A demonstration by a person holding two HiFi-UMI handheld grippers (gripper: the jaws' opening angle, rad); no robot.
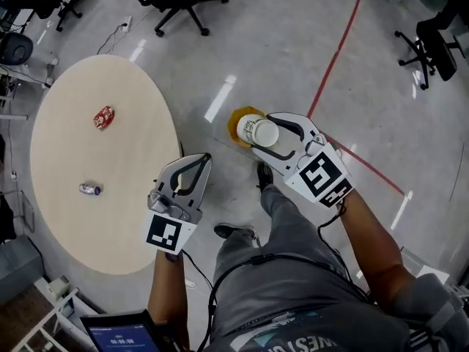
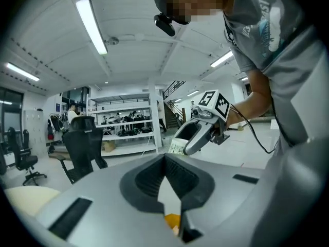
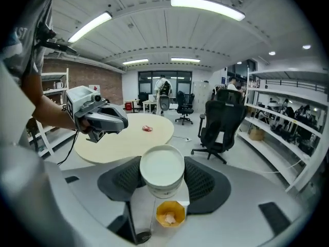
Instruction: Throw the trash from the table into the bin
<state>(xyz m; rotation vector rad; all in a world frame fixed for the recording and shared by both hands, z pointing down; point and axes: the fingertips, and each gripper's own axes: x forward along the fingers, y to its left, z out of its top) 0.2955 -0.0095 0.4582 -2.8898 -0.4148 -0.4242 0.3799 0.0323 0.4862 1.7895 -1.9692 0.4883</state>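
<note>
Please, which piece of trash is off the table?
The white cup, in the right hand-held gripper; the red wrapper and silver piece lie on the table.

glossy floor [image 1: 293, 50]; matt wood-look table [image 1: 110, 218]; paper cup [image 1: 264, 133] (smooth, white)

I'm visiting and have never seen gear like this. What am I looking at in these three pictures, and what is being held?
There is no robot here: a person holds a two-jaw gripper in each hand. One picture comes from a camera on the person's head, looking down. The other two come from cameras riding on each gripper. The right gripper grips a white cup, with a yellow bin on the floor below. The left gripper is shut and empty. On the round table lie a red wrapper and a small silvery piece of trash.
</note>
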